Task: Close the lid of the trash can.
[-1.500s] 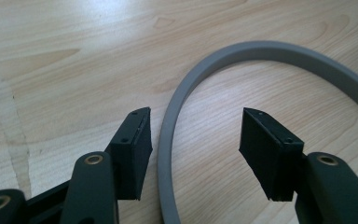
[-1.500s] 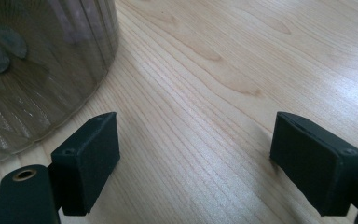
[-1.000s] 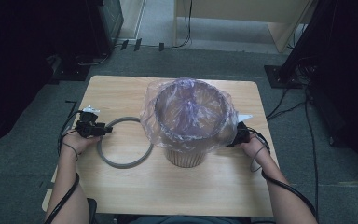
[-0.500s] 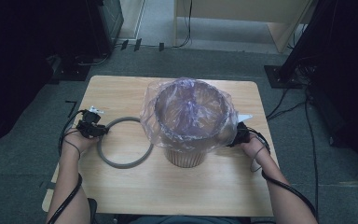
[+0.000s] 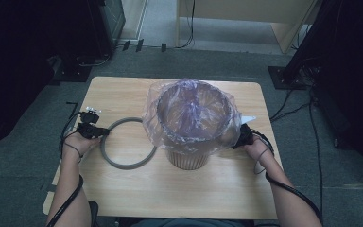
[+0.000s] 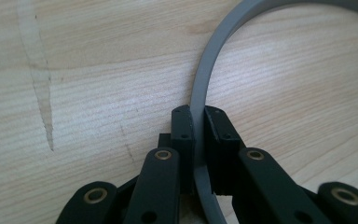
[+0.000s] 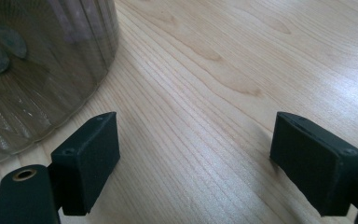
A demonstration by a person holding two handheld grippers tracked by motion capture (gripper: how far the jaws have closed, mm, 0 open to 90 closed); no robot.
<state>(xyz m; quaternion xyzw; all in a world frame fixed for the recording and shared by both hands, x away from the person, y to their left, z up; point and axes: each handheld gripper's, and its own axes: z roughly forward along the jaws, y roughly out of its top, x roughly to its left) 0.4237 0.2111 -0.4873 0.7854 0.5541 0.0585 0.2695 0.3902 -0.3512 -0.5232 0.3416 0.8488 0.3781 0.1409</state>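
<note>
My left gripper (image 6: 199,128) jaws just closed, now pinching grey ring (image 5: 123,163) flat on table (image 5: 123,94), left of bagged bin (image 5: 189,156). Right gripper (image 7: 205,158) open, empty, near bin. Risk I see: thin rim grip, ring can slip or swing into bag (image 5: 151,113) when lifted.

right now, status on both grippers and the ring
Left gripper just closed on grey ring, flat on table. Right gripper open beside bagged bin. Nothing in the way.
</note>
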